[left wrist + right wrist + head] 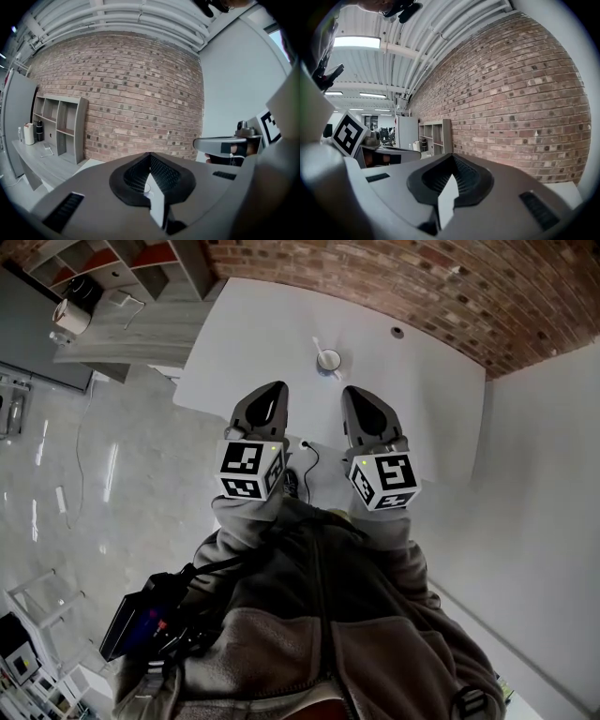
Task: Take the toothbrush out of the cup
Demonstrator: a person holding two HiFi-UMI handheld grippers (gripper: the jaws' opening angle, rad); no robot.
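Here the left claw (274, 390) and right claw (353, 394) hang clenched (empty), cup (329, 361) with toothbrush (320, 345) beyond.

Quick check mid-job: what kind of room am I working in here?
Probably an office or lab-style workroom, not a bathroom: a bare brick wall, a plain white table with the cup and toothbrush, open grey shelving, and a strip light overhead.

You look down on a white table (246, 330) with a brick wall (403, 282) beyond it. Near its far edge stands a white cup (329, 360), with a toothbrush (319, 344) leaning out to the left. You hold your left gripper (271, 389) and right gripper (355, 393) side by side over the near edge, both pointing forward, well apart from the cup.
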